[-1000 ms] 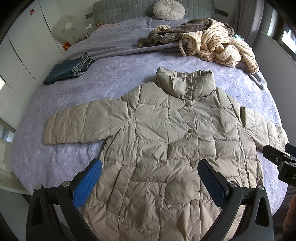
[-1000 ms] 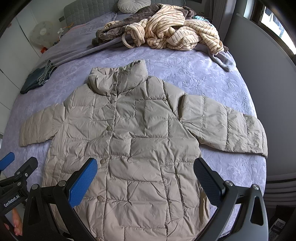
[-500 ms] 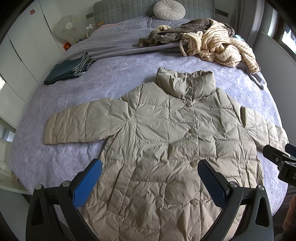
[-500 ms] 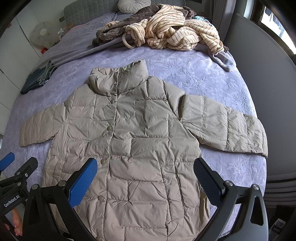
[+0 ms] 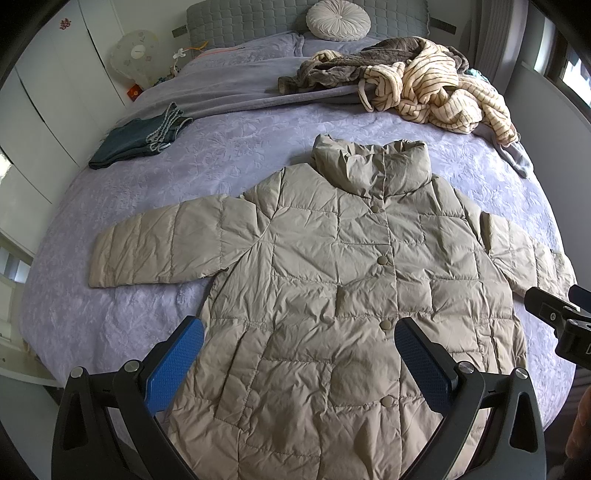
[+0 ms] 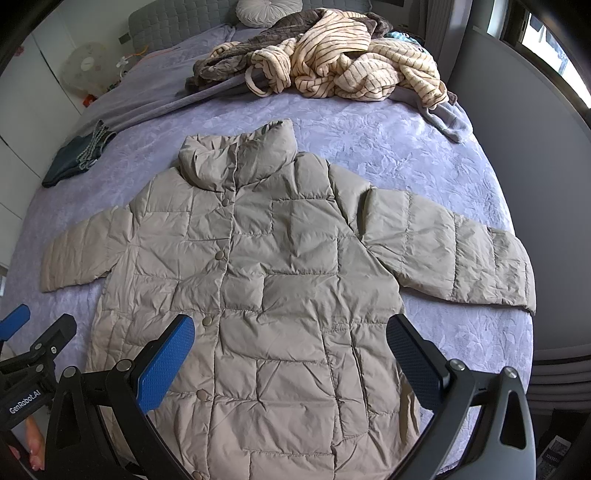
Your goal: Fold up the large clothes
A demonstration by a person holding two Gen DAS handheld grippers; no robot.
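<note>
A beige quilted puffer coat lies flat and buttoned on the bed, collar away from me, both sleeves spread out to the sides. My left gripper hovers open above the coat's lower front, nothing between its blue-padded fingers. My right gripper is also open and empty over the lower front, a little to the right. Each gripper shows at the edge of the other's view: the right one and the left one.
The lilac bedspread covers the bed. A heap of striped cream and brown-grey clothes lies near the headboard. Folded dark jeans sit at the left edge. A round cushion and a fan are behind.
</note>
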